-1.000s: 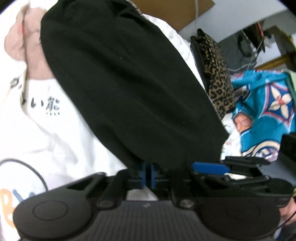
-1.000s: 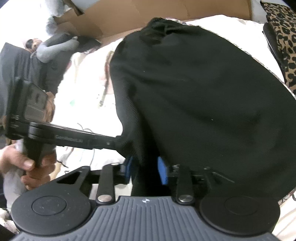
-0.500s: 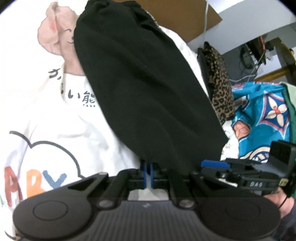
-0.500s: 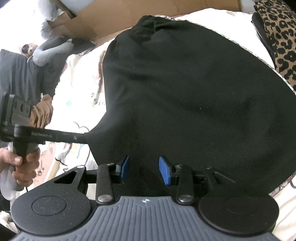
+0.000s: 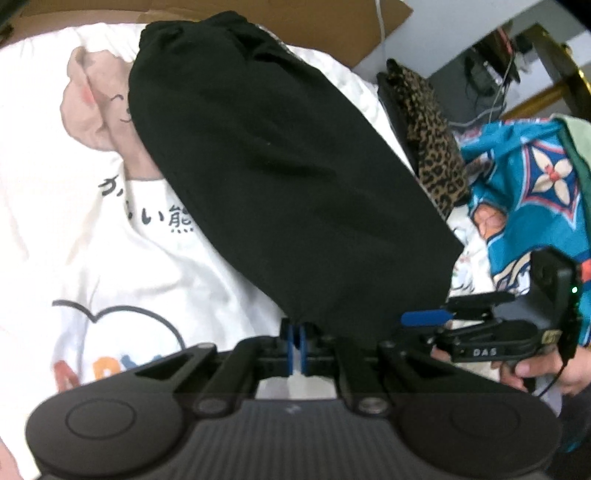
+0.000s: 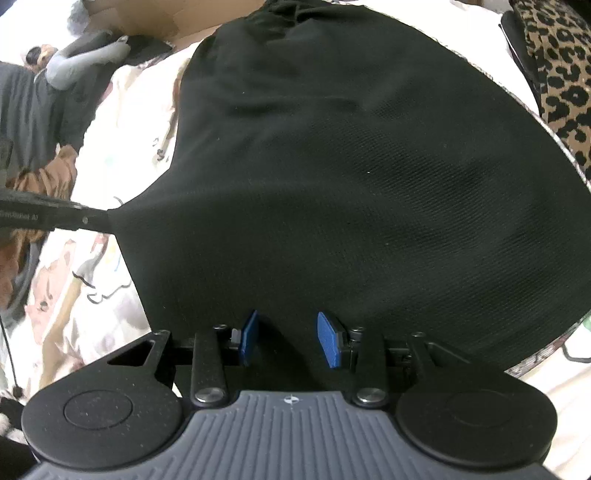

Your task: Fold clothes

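A black garment point(image 5: 280, 166) lies spread over a white printed sheet point(image 5: 74, 236) and fills most of both views point(image 6: 369, 166). My left gripper point(image 5: 297, 343) is shut on the garment's near corner, which rises out of its blue pads. In the right wrist view that same gripper point(image 6: 85, 220) pulls the corner out to a taut point at the left. My right gripper point(image 6: 290, 338) is open, its blue pads point(image 6: 328, 341) apart at the garment's near edge, with dark cloth lying between and beyond them. It also shows low on the right in the left wrist view point(image 5: 424, 317), held by a hand point(image 5: 535, 373).
A leopard-print cloth point(image 5: 432, 147) lies right of the garment, with a teal patterned fabric point(image 5: 535, 184) beyond it. Brown cardboard point(image 6: 147, 14) stands at the back. Grey and dark clothes point(image 6: 55, 81) are piled at the left in the right wrist view.
The right pads have spread off the fold of black cloth they pinched. The left gripper has drawn its corner out leftward and the garment now lies stretched flatter.
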Available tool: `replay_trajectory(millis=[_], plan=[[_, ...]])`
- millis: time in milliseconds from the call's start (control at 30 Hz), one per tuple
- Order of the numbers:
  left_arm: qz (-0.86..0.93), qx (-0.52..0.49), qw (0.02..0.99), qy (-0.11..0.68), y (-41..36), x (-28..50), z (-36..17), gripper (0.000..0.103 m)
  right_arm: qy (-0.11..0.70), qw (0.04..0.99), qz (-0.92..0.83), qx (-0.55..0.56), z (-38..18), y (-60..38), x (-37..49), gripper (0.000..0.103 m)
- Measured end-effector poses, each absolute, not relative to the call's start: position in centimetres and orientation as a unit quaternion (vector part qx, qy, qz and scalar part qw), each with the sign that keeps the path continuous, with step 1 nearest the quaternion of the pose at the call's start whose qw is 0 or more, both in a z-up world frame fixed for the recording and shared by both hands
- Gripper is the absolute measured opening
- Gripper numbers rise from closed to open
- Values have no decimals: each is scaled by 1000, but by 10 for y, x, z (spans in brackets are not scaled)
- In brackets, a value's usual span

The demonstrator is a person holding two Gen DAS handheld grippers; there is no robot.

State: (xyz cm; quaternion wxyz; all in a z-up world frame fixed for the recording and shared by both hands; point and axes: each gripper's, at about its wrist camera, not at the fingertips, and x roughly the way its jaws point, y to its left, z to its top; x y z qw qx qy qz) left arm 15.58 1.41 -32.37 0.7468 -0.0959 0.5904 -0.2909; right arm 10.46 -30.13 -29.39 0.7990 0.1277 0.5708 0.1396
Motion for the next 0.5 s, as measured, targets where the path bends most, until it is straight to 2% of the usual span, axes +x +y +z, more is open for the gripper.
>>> replay_trajectory(millis=[167,333,500], plan=[[-265,-83,735,618,6,153,-348,5,567,808,107,119,-295,-319,104,43],[-240,-102,724,638,9,146,-370,20,552,822,56,129,-290,-355,102,43],[-230,-127,728,633,14,146,-376,24,531,833,-13,155,-286,-407,95,43]])
